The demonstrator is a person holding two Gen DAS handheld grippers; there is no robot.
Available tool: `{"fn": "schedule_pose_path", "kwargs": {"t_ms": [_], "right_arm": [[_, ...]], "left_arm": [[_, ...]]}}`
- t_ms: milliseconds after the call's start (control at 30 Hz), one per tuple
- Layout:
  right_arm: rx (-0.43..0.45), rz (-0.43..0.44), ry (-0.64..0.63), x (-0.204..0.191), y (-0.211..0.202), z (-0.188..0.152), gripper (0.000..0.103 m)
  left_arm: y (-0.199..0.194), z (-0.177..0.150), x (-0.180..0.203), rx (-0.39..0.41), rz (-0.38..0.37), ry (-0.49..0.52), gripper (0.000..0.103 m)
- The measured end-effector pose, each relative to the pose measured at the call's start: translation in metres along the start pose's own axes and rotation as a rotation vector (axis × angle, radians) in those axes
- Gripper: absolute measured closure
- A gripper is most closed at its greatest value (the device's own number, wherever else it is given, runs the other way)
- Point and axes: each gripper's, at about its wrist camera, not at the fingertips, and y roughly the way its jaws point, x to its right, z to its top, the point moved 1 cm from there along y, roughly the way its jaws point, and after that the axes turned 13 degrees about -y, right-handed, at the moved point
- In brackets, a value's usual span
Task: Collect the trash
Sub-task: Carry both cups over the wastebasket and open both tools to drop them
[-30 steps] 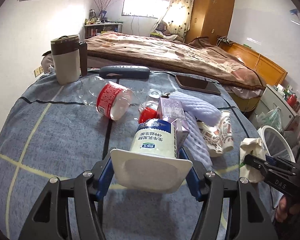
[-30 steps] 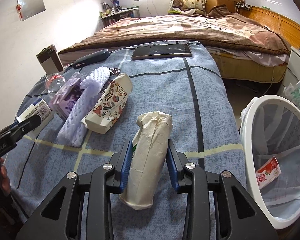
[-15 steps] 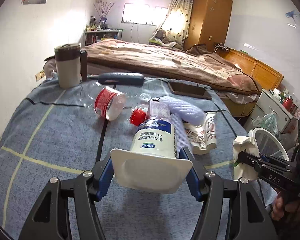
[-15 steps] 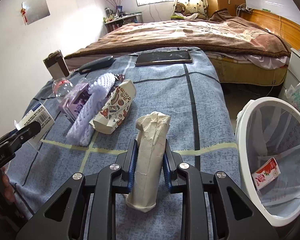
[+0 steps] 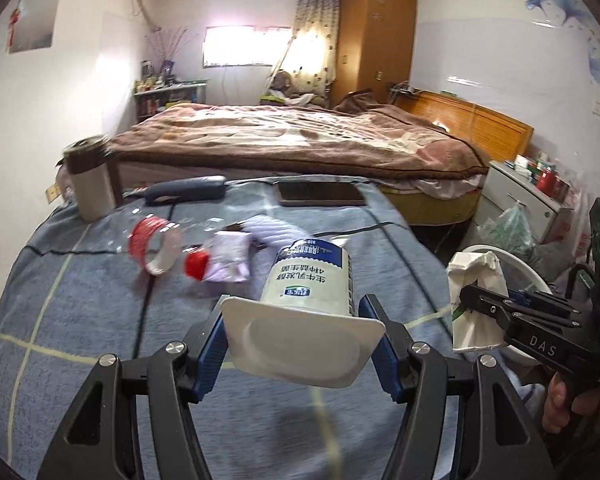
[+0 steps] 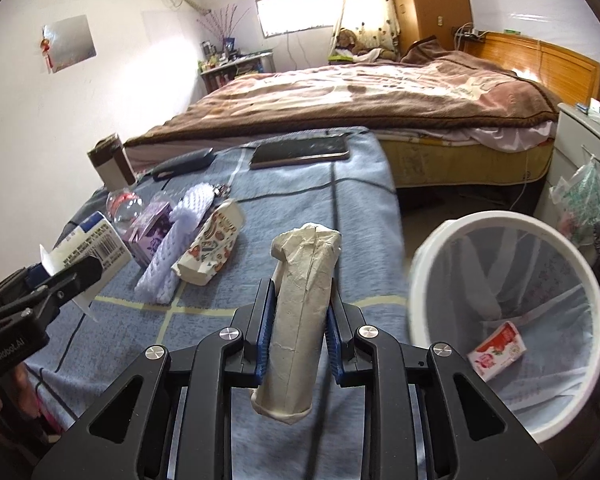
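Note:
My left gripper (image 5: 300, 320) is shut on a white yogurt cup (image 5: 308, 280) and holds it above the blue cloth-covered table (image 5: 80, 320). My right gripper (image 6: 298, 320) is shut on a crumpled beige paper carton (image 6: 300, 312), held above the table near a white mesh trash bin (image 6: 512, 320). A red-and-white carton (image 6: 498, 350) lies in the bin. A clear bottle with a red label (image 5: 154, 244), a purple box (image 6: 152, 226), a white foam net (image 6: 180, 240) and a patterned carton (image 6: 210, 248) lie on the table.
A phone (image 6: 300, 152), a dark case (image 6: 184, 164) and a brown-topped mug (image 5: 90, 178) sit at the table's far side. A bed (image 6: 360, 96) lies beyond. A white nightstand (image 6: 588, 148) with a hanging plastic bag (image 6: 580, 200) stands right of the bin.
Both grippers have lifted their trash higher above the table and shifted right. The right gripper has closed tighter on the carton and sits closer to the bin.

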Motion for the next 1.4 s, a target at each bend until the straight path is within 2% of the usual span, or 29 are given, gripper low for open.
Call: {"fn": "schedule_pose_path", "kwargs": {"t_ms": [233,667,967,1400], "right_arm": [[0.029,-0.063,0.029,0.033,-0.025,-0.005,0.077],[0.033,-0.176,0.102,0.098,-0.050,-0.022,0.077],[-0.016,-0.224,0.148,0.134,-0.047,-0.040,0.077],[-0.112,-0.247,0.173,0.161,-0.032,-0.060,0.074]], "left_arm": [[0.002,0.000,0.045,0.005,-0.067,0.053,0.038],[0.023,-0.013,0.139,-0.035,-0.194,0.162,0.038],[0.041,-0.025,0.190,-0.089,-0.251,0.212,0.037],[0.063,-0.041,0.229,-0.149,-0.281,0.242,0.037]]}}
